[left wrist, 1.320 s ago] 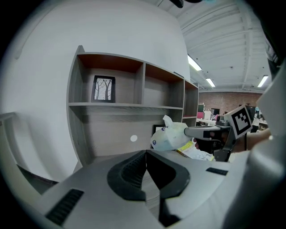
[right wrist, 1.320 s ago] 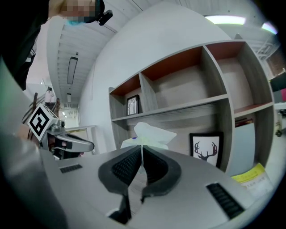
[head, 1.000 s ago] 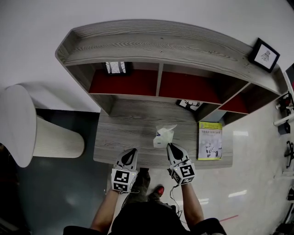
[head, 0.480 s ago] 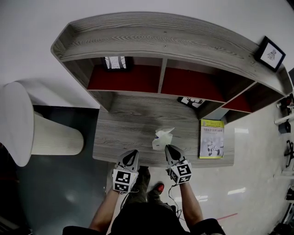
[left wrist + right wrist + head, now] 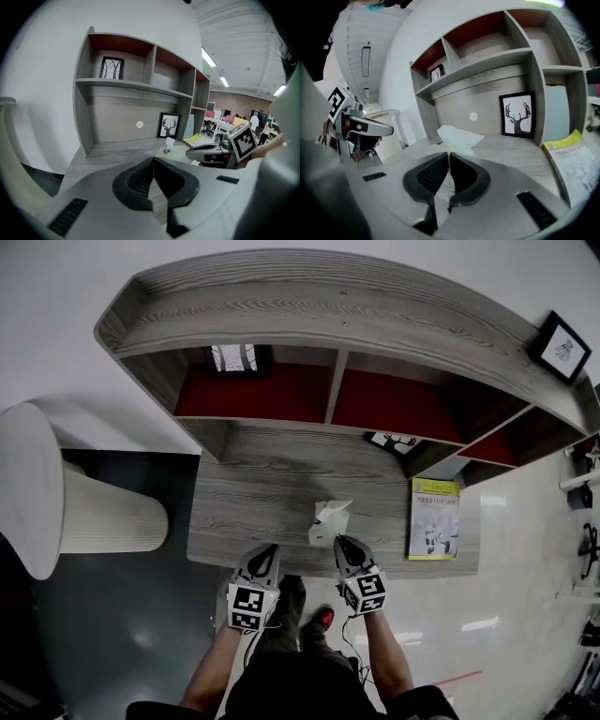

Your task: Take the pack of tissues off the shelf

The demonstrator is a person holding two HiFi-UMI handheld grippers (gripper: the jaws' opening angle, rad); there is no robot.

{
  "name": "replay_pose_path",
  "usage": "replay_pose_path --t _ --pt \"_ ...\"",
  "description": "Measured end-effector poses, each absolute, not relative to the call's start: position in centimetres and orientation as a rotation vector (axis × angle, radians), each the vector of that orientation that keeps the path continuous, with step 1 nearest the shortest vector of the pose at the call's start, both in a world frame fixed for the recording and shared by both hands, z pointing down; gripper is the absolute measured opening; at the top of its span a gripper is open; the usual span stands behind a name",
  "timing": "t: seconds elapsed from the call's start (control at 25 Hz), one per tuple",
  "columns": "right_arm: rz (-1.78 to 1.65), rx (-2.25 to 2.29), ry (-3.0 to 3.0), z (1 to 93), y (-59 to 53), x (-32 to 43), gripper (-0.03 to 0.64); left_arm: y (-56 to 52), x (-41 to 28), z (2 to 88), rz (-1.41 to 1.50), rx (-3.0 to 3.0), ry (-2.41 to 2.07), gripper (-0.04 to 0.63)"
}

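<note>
Fingers of the right gripper point(image 5: 341, 546) clench the pack of tissues point(image 5: 328, 521) over the table point(image 5: 253, 512); the left gripper point(image 5: 268, 552) is clenched shut.

Grey wooden desk point(image 5: 253, 512), yellow book point(image 5: 433, 518), deer picture point(image 5: 392, 441)

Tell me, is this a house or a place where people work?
Probably an office: beyond the wooden desk and its shelf unit, more desks sit under long ceiling lights.
</note>
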State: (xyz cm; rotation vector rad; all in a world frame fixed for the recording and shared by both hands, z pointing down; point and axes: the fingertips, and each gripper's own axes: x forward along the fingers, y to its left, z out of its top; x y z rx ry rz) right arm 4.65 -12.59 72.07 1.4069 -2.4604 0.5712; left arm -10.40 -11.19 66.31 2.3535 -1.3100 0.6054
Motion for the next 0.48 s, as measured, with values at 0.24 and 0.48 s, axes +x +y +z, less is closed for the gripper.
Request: replay_pose_path --t 0.24,0.48 --pt "0.571 1.398 -2.421 73.7 -12.1 4.7 0.037 -10.9 -10.4 66.9 0.617 2.347 -1.301 0.008" --pt "0.599 1.389 -2.388 75.2 -11.8 4.8 0.037 -10.2 -10.4 67.4 0.632 2.332 -1.291 0.008"
